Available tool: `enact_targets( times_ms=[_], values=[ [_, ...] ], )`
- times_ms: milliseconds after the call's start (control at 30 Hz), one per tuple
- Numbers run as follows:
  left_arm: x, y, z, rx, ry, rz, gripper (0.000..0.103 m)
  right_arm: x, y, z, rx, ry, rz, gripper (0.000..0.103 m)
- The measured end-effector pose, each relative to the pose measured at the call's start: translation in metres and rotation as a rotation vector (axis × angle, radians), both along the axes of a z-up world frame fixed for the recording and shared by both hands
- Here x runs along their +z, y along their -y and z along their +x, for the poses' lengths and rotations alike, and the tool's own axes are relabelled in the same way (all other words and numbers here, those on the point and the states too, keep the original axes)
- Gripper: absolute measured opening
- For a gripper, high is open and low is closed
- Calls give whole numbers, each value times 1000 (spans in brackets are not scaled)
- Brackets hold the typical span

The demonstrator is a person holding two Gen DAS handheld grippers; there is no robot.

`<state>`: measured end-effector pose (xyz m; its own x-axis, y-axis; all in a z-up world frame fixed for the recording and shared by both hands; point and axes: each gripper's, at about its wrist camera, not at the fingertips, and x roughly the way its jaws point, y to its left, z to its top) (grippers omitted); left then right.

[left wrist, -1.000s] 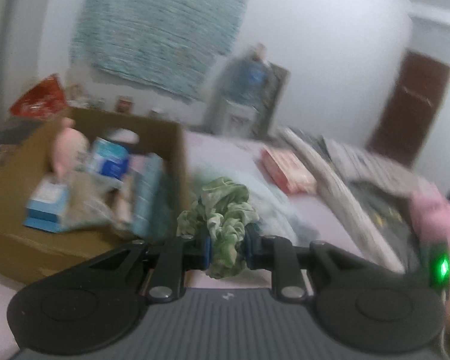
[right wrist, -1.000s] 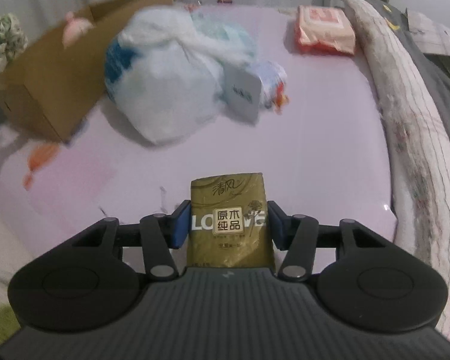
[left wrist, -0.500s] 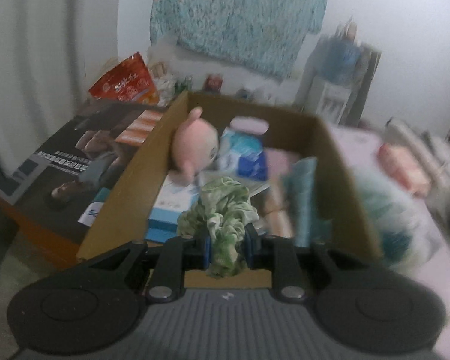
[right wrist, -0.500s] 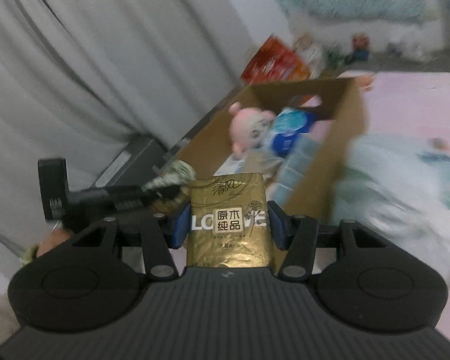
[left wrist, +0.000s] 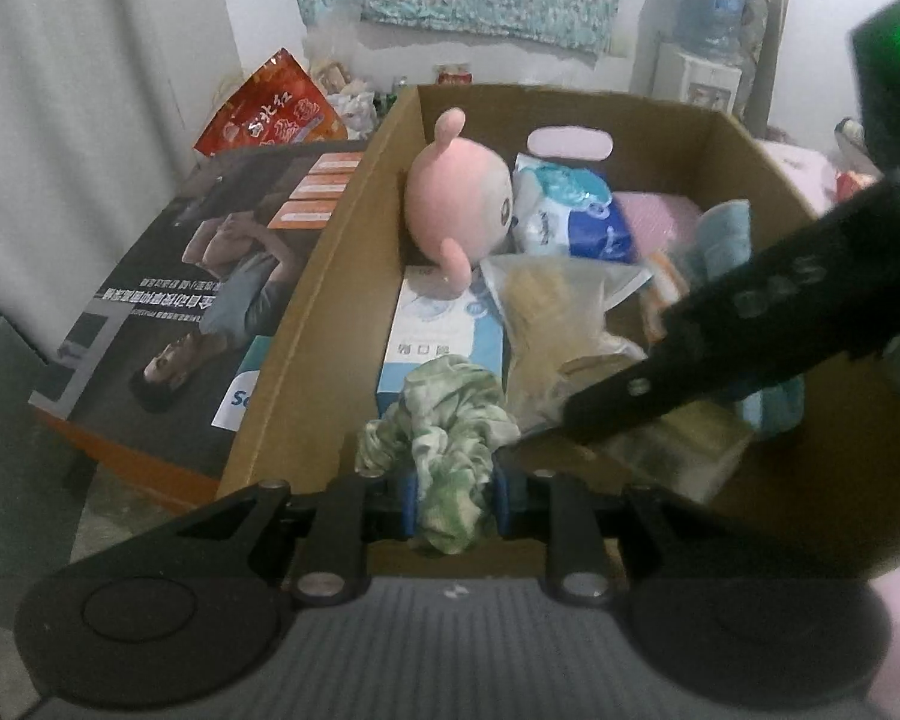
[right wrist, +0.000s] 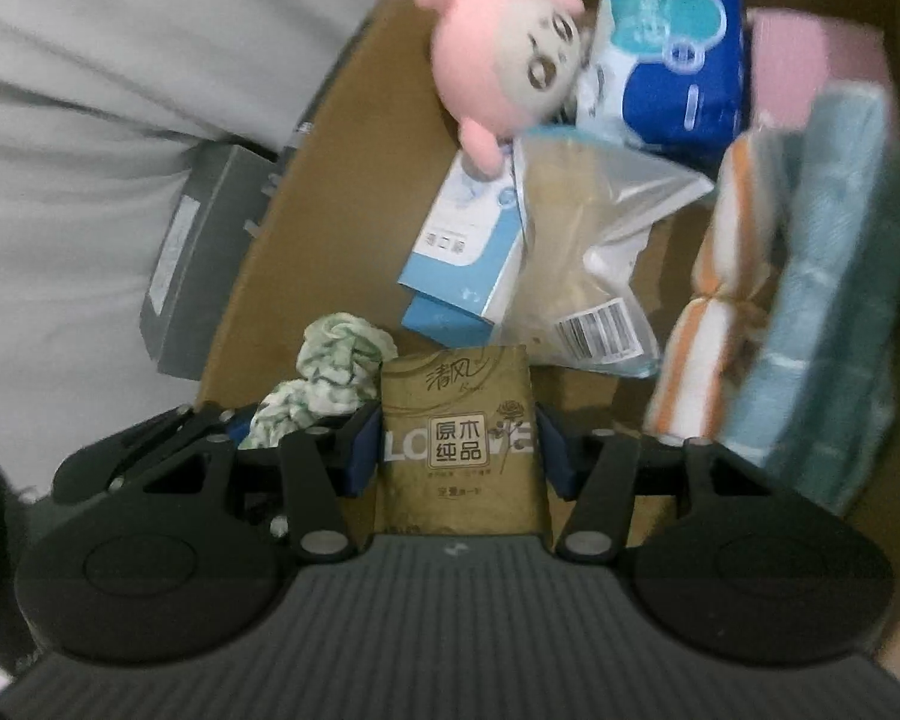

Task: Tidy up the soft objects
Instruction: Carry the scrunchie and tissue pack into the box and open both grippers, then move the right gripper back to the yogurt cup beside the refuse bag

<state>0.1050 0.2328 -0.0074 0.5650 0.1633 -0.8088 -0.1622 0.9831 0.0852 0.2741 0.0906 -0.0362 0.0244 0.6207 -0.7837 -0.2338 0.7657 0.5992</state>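
Holding: both hand-held grippers hang over the open box (left wrist: 342, 276), each carrying one soft item.
Left hand-held gripper (left wrist: 453, 495): nearly closed, pads pinching the green cloth (left wrist: 444, 420); its jaws have just been opening slightly, with the cloth between them and still touching both pads.
Right hand-held gripper (right wrist: 456, 447): about half open, clamped on the sides of the gold pack (right wrist: 459, 450); in the left view it crosses the box as a dark arm.
Cloth position: bunched above the box's near left corner, just beside the gold pack.
Pack position: over the near part of the box floor, short of the blue carton (right wrist: 456, 264) and clear bag (right wrist: 588, 252).
Already inside: pink plush (right wrist: 498, 54), tissue pack (right wrist: 672, 66), folded towels (right wrist: 834, 276).
Cloth handling: light, limp, crushes to almost nothing; likely grips anywhere, but folds may cling to a pad on release.
Pack handling: light, squashy, slick wrapper; best held across its flat sides, mid-height, as now.
Step, as judged: dropping both into the free near corner.
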Motion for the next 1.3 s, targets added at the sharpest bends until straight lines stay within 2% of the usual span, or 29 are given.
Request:
enact_targets(
  times_ms=[233,400,600,700,800,1067,1200,1300],
  values=[
    [-15,-4,10,18,-50,25,35,-27,-8,5,-59,-76,11,59],
    [-18,-2,12,15,-65,18,36,-23,-4,6,-68,-71,25,61],
    [-10,2,8,10,-28,30,46,-16,5,5,-82,-81,41,61],
    [-2,7,3,11,12,81,54,-7,11,4,-82,-59,49,61],
    [5,7,2,18,44,113,54,5,18,3,-87,-35,67,61],
    [31,3,-10,51,119,83,55,52,56,-2,-111,59,183,61],
    [49,16,-26,36,176,47,63,79,99,-25,-126,128,257,65],
    [60,38,-38,-19,214,11,73,93,147,-49,-165,177,316,71]
  ],
)
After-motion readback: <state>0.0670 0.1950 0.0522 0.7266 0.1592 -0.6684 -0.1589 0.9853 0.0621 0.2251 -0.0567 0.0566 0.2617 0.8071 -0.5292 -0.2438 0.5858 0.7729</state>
